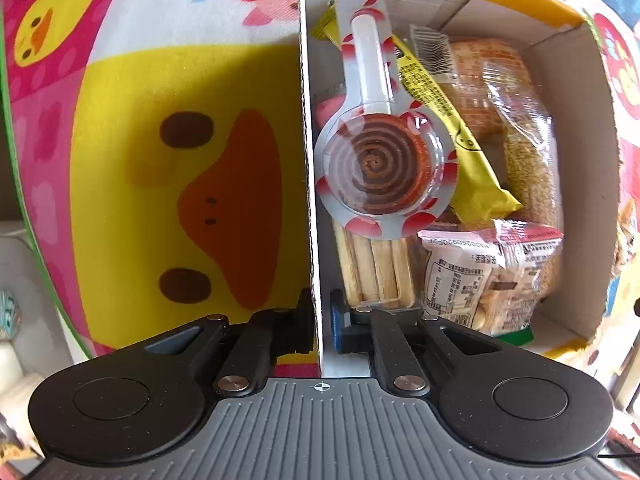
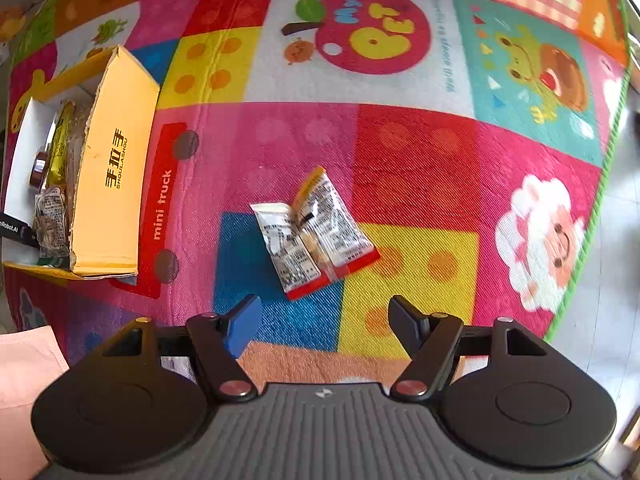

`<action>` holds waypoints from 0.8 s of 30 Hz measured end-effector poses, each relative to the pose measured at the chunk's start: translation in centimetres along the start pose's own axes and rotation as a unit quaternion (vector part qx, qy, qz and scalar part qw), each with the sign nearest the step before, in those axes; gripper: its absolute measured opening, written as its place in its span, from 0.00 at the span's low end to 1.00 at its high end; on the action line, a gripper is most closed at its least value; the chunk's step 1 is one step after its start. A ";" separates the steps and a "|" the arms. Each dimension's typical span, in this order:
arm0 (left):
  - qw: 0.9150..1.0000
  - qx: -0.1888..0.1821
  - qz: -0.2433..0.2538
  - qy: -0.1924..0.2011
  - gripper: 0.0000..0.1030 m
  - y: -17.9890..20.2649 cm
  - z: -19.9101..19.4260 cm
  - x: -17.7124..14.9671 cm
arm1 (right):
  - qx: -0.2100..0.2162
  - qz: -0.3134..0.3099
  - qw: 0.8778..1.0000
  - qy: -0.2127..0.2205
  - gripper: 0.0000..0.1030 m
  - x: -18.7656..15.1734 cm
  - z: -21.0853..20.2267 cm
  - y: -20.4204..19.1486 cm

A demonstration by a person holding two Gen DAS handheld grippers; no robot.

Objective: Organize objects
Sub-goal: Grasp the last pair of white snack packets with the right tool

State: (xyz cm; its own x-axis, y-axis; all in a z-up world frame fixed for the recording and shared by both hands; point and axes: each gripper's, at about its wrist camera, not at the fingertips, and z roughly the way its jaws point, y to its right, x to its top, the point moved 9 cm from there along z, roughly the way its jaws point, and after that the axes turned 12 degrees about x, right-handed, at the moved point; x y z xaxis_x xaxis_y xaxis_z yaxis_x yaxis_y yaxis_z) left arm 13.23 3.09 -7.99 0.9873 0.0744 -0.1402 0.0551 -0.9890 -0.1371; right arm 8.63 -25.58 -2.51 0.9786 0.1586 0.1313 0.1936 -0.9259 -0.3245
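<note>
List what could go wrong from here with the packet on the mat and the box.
1. The snack packet lies flat and crinkled on the mat; the open right gripper could pinch only loose film, or catch the cloth.
2. The left gripper is shut on the thin box wall; a tug could tip the box.
3. The box is crowded, with the spiral candy on top, so another packet may sit high.

mat [image 2: 304, 152]: I see bright patchwork squares of pink, red, yellow, blue and teal, with cartoon animals and a green edge
duck [image 1: 180, 200]: yellow face, orange bill, brown eyes, as I read it
box [image 2: 116, 168]: I see yellow outside with dark lettering, white inside
lolly [image 1: 380, 164]: brown spiral under a clear wrapper with red spots
packet [image 2: 316, 232]: I see clear film with black print, red bottom edge, orange top
bar [image 1: 452, 120]: yellow wrapper
pads [image 2: 240, 328]: I see blue on black fingers
</note>
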 end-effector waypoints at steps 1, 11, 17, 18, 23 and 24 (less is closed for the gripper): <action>1.000 0.002 -0.003 0.000 0.08 0.1 0.0 0.0 | 0.003 -0.012 1.000 -0.003 0.69 0.5 0.7 -0.3; 1.000 0.003 -0.023 0.005 0.09 0.3 0.7 -2.1 | -0.002 -0.074 0.997 -0.033 0.85 4.0 5.9 -0.5; 1.000 -0.002 -0.015 0.010 0.09 0.0 0.0 -3.0 | -0.027 -0.112 0.993 -0.036 0.78 3.9 6.2 -1.6; 1.000 -0.004 -0.014 0.011 0.09 0.0 -0.1 -3.0 | -0.026 -0.116 0.992 -0.036 0.69 3.8 6.1 -1.8; 1.000 -0.011 -0.004 0.022 0.09 -0.6 -0.8 -3.1 | -0.025 -0.119 0.992 -0.042 0.55 2.9 5.1 -3.1; 1.000 -0.012 -0.001 0.026 0.09 -0.7 -1.0 -3.1 | -0.026 -0.118 0.992 -0.042 0.55 2.6 4.8 -3.3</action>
State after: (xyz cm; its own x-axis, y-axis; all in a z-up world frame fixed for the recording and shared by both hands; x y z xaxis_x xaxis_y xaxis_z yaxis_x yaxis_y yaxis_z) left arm 10.24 3.43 -6.52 0.9935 0.0701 -0.0894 0.0598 -0.9917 -0.1135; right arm 10.85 -20.45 -5.56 0.9091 0.3994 0.1183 0.4165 -0.8757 -0.2443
